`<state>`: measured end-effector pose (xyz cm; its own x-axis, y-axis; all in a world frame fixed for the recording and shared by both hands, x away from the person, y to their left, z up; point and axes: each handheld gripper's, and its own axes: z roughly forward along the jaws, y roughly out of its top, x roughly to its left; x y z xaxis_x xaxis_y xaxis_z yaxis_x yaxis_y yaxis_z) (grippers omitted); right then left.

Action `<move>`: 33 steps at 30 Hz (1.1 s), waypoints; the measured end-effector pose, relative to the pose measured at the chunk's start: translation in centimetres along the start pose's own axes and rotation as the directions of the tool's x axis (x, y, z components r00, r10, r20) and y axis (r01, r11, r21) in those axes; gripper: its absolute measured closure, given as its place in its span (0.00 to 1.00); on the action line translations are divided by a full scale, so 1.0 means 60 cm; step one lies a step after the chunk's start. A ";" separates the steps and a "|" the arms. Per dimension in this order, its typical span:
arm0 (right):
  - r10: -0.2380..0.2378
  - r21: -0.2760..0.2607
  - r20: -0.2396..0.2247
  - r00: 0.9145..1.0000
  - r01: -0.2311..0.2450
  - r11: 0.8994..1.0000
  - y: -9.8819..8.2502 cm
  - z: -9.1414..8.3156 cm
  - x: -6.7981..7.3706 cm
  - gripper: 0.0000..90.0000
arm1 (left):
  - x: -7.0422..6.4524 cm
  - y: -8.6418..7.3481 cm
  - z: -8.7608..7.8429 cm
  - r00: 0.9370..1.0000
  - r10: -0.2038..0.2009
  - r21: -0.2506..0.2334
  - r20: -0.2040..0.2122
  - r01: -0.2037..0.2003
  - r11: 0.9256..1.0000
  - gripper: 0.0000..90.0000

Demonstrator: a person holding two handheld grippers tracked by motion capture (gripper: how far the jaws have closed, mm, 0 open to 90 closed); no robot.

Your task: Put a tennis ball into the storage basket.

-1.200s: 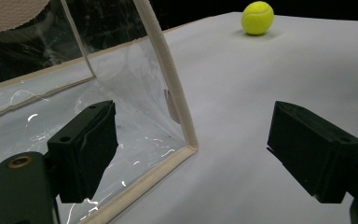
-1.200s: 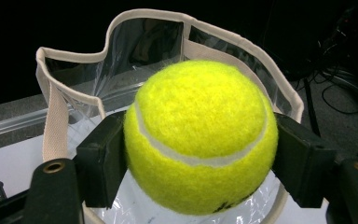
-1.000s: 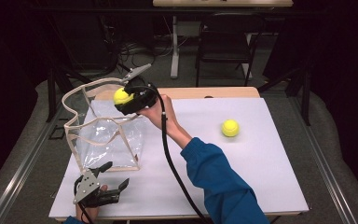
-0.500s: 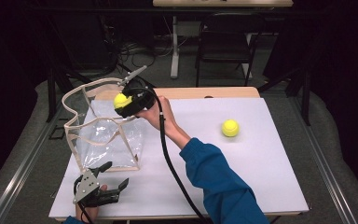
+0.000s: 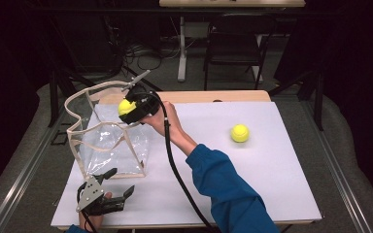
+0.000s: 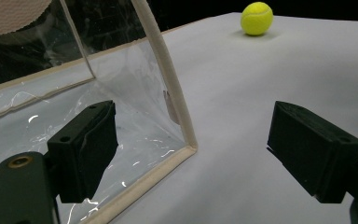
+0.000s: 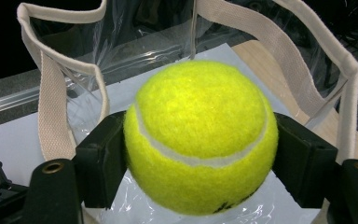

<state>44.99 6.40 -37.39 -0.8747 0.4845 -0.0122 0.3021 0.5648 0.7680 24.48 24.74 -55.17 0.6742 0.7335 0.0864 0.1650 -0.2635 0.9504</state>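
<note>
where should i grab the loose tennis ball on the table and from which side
Take the loose tennis ball across its widest middle, coming straight down from above. It is round and sits alone on the bare white table, nothing beside it, so jaws fit either side; gripping lower or higher could squeeze it out.

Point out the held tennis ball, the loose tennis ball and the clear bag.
held tennis ball (image 7: 200, 135), right gripper view, front felt.
loose tennis ball (image 5: 240, 133), high view, its top.
clear bag (image 5: 108, 146), high view, near clear wall.
</note>
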 end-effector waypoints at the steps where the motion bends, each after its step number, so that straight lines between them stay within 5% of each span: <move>1: 0.000 0.002 0.002 1.000 0.000 1.000 0.000 0.001 0.000 0.28 | 0.000 0.000 0.000 1.000 0.000 0.000 0.000 0.000 1.000 0.17; 7: 0.002 0.016 0.001 1.000 -0.002 1.000 -0.001 0.003 -0.001 0.27 | 0.000 0.000 0.000 1.000 -0.002 0.000 -0.001 0.002 1.000 0.18; 11: 0.013 -0.002 0.006 1.000 -0.013 1.000 -0.002 -0.002 -0.003 0.12 | 0.000 0.000 0.000 1.000 -0.003 0.000 -0.001 0.003 1.000 0.18; 19: 0.033 -0.039 -0.003 0.999 -0.033 0.999 -0.009 -0.038 -0.014 0.02 | 0.002 -0.001 0.000 1.000 0.000 0.000 -0.005 0.000 1.000 0.18; 33: 0.001 -0.072 -0.003 1.000 -0.001 0.997 -0.030 -0.094 -0.014 0.00 | 0.001 -0.001 0.002 1.000 -0.002 0.001 -0.002 0.002 1.000 0.18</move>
<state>43.08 1.20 -35.18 -0.8755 0.4831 -0.0098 0.2751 0.5150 0.8119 24.58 24.70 -55.26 0.6723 0.7354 0.0852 0.1673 -0.2631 0.9502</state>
